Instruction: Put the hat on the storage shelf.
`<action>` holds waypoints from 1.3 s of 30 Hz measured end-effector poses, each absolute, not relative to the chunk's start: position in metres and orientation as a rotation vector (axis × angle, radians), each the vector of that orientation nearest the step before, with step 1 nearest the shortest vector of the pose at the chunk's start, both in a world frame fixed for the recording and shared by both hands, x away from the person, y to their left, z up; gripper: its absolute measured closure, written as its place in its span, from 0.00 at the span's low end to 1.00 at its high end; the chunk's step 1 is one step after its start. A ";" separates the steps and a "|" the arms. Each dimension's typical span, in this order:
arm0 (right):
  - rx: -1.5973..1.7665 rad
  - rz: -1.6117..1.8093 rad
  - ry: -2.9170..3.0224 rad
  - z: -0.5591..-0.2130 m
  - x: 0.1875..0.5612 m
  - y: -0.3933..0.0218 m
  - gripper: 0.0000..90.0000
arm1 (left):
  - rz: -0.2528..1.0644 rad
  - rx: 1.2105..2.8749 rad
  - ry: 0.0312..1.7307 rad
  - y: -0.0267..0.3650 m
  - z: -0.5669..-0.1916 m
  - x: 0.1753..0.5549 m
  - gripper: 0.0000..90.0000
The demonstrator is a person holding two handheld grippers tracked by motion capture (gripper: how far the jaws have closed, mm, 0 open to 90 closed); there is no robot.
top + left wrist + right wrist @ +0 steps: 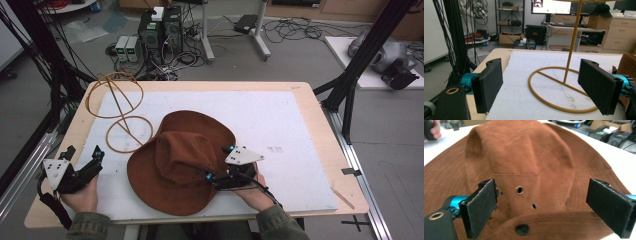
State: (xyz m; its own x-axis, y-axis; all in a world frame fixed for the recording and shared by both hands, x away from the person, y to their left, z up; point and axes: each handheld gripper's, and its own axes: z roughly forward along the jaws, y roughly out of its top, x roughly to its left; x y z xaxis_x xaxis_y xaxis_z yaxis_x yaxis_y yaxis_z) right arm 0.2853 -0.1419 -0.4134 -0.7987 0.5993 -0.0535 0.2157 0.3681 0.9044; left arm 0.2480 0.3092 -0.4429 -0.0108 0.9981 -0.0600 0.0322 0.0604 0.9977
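the brown hat lies crown up on the white mat, just right of the yellow wire stand. the right gripper sits over the hat's right brim, its jaws spread wide on either side of the crown with nothing held. the left gripper is left of the hat near the stand's base ring, jaws also wide and empty.

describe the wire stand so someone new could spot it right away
On the white board covering the table, look to the far left corner, beyond the brown hat. The wire stand is thin yellow metal: a ring base, a slim upright rod and a ring on top, the one see-through frame there.
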 end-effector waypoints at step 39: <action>0.625 1.367 2.425 -0.419 0.298 -0.104 0.81 | 1.147 1.158 1.280 0.313 -0.443 0.246 0.23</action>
State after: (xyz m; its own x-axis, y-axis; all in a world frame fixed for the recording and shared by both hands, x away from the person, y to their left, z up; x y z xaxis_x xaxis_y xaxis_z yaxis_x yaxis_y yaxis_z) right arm 0.2980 -0.1042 -0.4194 -0.8649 0.5007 -0.0363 0.2281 0.4563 0.8601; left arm 0.2465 0.3134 -0.4429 -0.0184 0.9964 -0.0832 0.0260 0.0837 0.9962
